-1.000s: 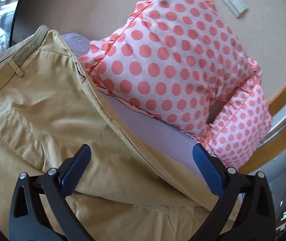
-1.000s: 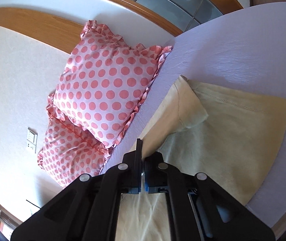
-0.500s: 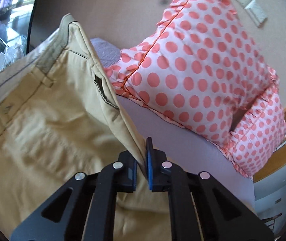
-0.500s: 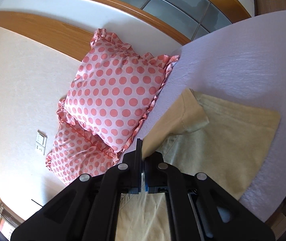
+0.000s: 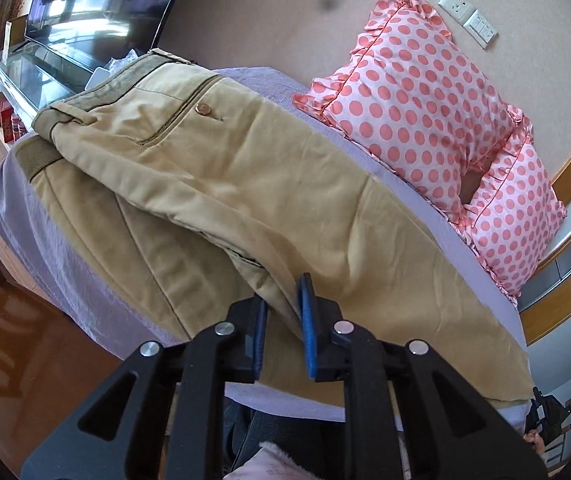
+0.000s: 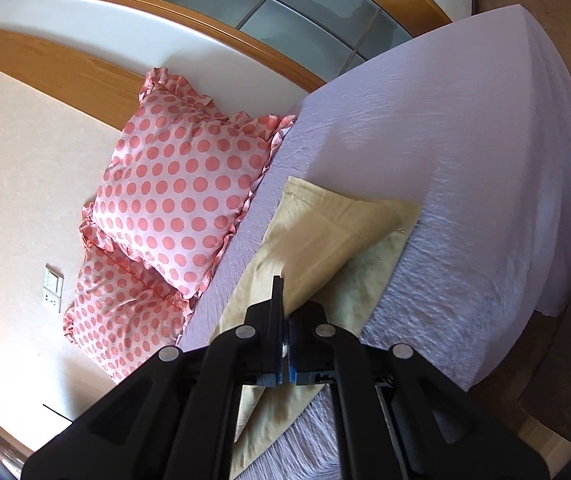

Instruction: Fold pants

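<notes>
Tan pants (image 5: 269, 184) lie across a lilac bed (image 5: 97, 280), the upper half folded over the lower, with the waistband and a buttoned back pocket at the far left. My left gripper (image 5: 281, 312) is shut on a fold of the pants near the seat. In the right wrist view the leg end (image 6: 325, 232) is folded over. My right gripper (image 6: 283, 308) is shut on the pants' leg edge, lifting it above the bed (image 6: 465, 160).
Two pink polka-dot pillows (image 5: 425, 96) (image 6: 177, 200) lean against the wall at the bed's far side. A glass TV stand (image 5: 37, 68) is beyond the bed's left end. The wooden floor (image 5: 25, 340) lies below the near edge.
The left gripper, open a second ago, closed on the pants and pulled the near layer over toward the front. The right gripper stayed shut and drew the leg end over onto itself.
</notes>
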Demonstrator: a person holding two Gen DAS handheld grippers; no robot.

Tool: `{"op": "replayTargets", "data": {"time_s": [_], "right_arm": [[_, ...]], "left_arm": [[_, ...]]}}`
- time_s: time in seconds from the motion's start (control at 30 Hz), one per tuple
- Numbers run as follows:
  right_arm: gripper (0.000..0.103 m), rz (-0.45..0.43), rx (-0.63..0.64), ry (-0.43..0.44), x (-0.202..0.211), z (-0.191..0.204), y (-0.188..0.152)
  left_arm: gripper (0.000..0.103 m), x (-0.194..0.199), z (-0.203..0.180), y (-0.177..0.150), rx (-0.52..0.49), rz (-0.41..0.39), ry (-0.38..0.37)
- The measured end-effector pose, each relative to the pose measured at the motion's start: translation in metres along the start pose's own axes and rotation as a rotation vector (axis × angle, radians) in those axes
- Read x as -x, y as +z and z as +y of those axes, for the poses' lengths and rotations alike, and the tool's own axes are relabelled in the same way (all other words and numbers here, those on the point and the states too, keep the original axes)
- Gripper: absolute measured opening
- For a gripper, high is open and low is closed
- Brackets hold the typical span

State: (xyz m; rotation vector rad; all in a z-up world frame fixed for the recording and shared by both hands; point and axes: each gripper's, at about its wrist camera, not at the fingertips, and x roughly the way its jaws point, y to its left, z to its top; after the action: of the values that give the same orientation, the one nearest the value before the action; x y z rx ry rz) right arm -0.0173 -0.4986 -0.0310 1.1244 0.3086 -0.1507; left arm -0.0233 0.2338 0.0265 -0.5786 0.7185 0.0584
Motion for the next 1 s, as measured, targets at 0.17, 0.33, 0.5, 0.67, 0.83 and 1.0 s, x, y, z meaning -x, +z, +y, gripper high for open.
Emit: {"op": "replayTargets", "data": {"time_s": [0.17,0.33,0.5,0.67,0.83,1.0], "right_arm": [[0.002,-0.013,0.007,-0.019,0.008,-0.002,0.0],[0.009,0.003,0.052,-0.11,0.011,-0.002,-0.006],[0.071,-0.111,0.109,-0.199,0.034,0.005,-0.005],[0.063,-0.115,0.152,-0.244,0.027,0.003,-0.004],[0.042,-0.079,0.216,-0.208,0.012,0.01,-0.018],[0.027,-0.065,0.345,-0.176,-0.009,0.024,-0.039]], "left_arm": [[0.015,0.007,0.008,-0.016,0.015,-0.012,-0.014],[0.02,0.012,0.009,-0.028,-0.009,-0.037,-0.019],[0.052,0.036,0.015,-0.038,0.007,-0.111,-0.034],[0.058,0.047,0.035,-0.041,0.074,-0.151,-0.03],[0.058,0.039,0.041,-0.045,0.099,-0.121,-0.046],[0.06,0.035,0.035,-0.047,0.084,-0.115,-0.082]]}}
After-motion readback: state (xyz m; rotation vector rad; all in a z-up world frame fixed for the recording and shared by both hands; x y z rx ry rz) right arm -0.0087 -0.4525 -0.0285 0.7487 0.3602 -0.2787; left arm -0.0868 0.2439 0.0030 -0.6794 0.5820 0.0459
